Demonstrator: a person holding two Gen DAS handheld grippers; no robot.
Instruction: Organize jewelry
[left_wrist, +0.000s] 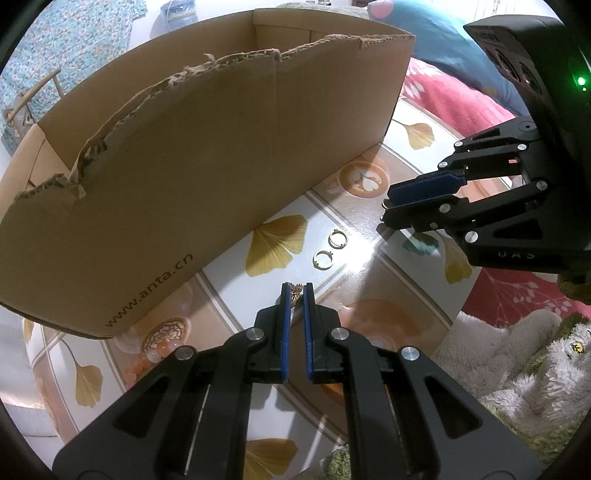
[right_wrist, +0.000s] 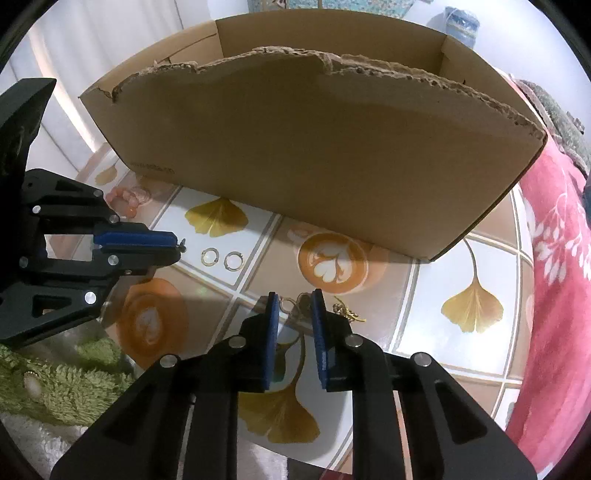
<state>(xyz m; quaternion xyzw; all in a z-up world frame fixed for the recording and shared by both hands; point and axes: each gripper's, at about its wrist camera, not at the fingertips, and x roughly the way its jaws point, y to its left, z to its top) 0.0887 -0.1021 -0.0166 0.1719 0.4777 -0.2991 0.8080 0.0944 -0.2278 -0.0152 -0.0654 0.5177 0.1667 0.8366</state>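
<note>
A torn cardboard box (right_wrist: 314, 155), open at the top, is seen standing on the desk (right_wrist: 424, 295), whose cloth is printed with ginkgo leaves and latte cups. A red floral blanket (right_wrist: 554, 277) lies at the right edge of the desk, and green plush (right_wrist: 66, 380) at the near left. The left gripper (left_wrist: 296, 291) is held low over the desk, its jaws clamped on a small butterfly-shaped ornament (left_wrist: 295, 293). The right gripper (right_wrist: 294, 301) is held with its jaws narrowly apart around a gold earring (right_wrist: 291, 308) lying on the desk; whether the pads touch it cannot be told. A gold chain piece (right_wrist: 347, 312) lies just beside the right jaw. Two gold rings (right_wrist: 221, 258) lie side by side between the box and the grippers
</note>
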